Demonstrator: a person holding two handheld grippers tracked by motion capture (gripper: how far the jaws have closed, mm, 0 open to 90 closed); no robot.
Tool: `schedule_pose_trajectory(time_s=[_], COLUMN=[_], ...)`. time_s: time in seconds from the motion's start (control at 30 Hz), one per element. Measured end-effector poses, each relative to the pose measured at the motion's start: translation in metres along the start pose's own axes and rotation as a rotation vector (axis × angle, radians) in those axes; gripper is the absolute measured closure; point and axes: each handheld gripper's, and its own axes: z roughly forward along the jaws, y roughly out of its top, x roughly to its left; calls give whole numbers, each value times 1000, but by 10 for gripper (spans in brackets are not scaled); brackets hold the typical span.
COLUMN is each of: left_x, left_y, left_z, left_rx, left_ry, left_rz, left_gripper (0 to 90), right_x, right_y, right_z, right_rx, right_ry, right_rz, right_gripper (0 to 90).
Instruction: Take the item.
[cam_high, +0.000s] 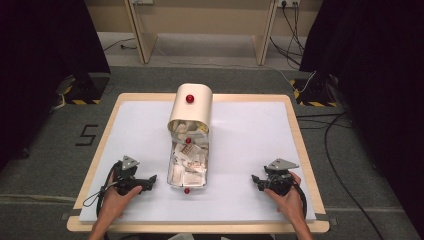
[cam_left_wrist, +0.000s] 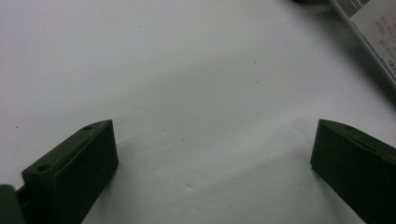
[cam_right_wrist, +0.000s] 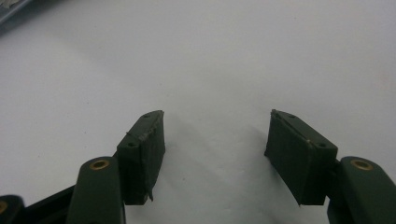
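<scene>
A clear box (cam_high: 187, 167) packed with white and tan paper packets sits in the middle of the white mat, with red knobs on it. Its cream rounded lid (cam_high: 191, 106) with a red knob (cam_high: 190, 98) leans raised at the far end. My left gripper (cam_high: 151, 181) rests on the mat just left of the box's near end, jaws wide open and empty (cam_left_wrist: 212, 154). A corner of the box (cam_left_wrist: 373, 32) shows at the upper right of the left gripper view. My right gripper (cam_high: 256, 181) lies on the mat to the right, open with nothing between its jaws (cam_right_wrist: 215, 135).
The white mat (cam_high: 250, 135) covers a wooden table (cam_high: 299, 150) with a raised rim. Black curtains hang on both sides. Cables (cam_high: 335, 150) run over the floor at the right, and wooden legs (cam_high: 142, 35) stand behind the table.
</scene>
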Motion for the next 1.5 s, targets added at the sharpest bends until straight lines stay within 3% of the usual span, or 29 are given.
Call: schedule_pose_trajectory(time_s=[0.33, 0.57, 0.97, 1.5], left_x=[0, 0, 0, 0], left_y=[0, 0, 0, 0], left_z=[0, 0, 0, 0], left_rx=[0, 0, 0, 0], left_ry=[0, -1, -1, 0], left_rz=[0, -1, -1, -1], left_gripper=[0, 0, 0, 0], right_x=[0, 3, 9, 33], right_y=[0, 2, 8, 29], right_z=[0, 1, -1, -8], right_rx=[-1, 3, -27, -82], right_ry=[-4, -16, -14, 13], right_rz=[-2, 24, 44, 9], right_gripper=[369, 290, 303, 321])
